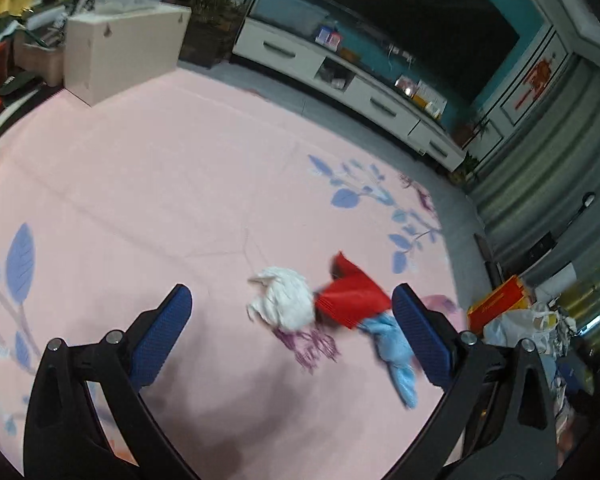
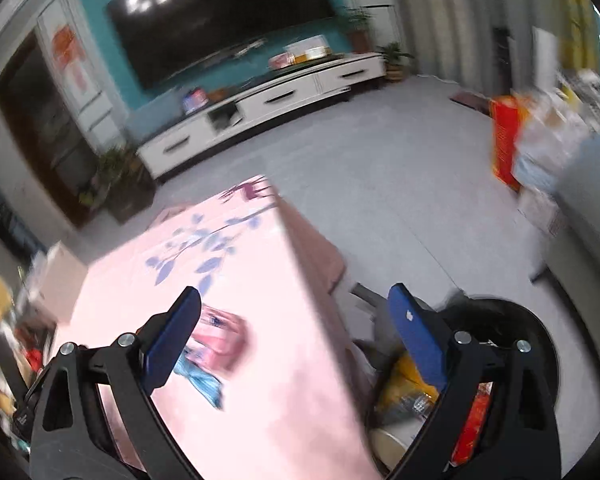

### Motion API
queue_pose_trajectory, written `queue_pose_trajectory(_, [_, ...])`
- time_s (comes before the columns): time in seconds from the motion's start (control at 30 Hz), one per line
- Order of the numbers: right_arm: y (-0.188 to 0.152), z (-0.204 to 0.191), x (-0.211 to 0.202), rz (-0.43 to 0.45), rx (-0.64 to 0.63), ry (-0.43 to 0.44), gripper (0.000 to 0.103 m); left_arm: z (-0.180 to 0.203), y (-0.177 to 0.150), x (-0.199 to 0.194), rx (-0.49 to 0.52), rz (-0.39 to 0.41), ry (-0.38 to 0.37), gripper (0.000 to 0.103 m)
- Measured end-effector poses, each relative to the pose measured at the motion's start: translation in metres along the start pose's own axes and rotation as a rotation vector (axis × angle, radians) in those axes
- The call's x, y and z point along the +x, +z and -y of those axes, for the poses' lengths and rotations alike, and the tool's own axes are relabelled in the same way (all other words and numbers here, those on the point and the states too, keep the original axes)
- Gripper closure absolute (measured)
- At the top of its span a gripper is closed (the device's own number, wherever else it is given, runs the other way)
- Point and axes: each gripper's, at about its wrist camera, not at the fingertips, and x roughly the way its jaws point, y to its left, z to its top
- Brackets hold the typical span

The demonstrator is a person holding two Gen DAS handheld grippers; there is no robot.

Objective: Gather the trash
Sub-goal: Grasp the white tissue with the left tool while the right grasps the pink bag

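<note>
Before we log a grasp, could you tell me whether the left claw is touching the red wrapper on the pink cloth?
Apart. In the left wrist view the left claw is open and empty, with the red wrapper lying beyond its fingertips.

Dim, motion blur, fisheye warp, dark corners

On the cloth-covered worktop [image 1: 160,184] three scraps lie bunched together near its right end: a crumpled tissue [image 1: 284,300] on the left, a folded packet [image 1: 350,296] touching it on the right, and a crumpled wrapper [image 1: 396,348] just below the packet. A box [image 1: 116,56] stands at the far left corner of the worktop. Beyond the worktop a low cabinet [image 1: 352,80] runs along the wall, with a television [image 1: 412,20] above it. In the right wrist view, a bin [image 2: 512,360] sits on the floor just right of the worktop's edge, with packaging inside.
</note>
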Motion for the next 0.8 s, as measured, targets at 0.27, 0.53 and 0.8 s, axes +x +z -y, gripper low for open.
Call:
queue_pose_trajectory(0.27, [-0.021,-0.069,0.115,-0.251,-0.073,0.106,0.027,0.005,-0.007,0.053,0.046,-0.093,-0.001,0.021])
queue_pose_trajectory(0.53, [-0.047,-0.076,0.145,-0.326,-0.1,0.119,0.048,0.006,-0.015,0.059,0.072,-0.094,-0.003,0.067])
queue_pose_trajectory(0.8, [-0.065,-0.089,0.125,-0.353,-0.165,0.181,0.061,0.007,-0.032,0.046,0.054,-0.112,-0.06,0.086])
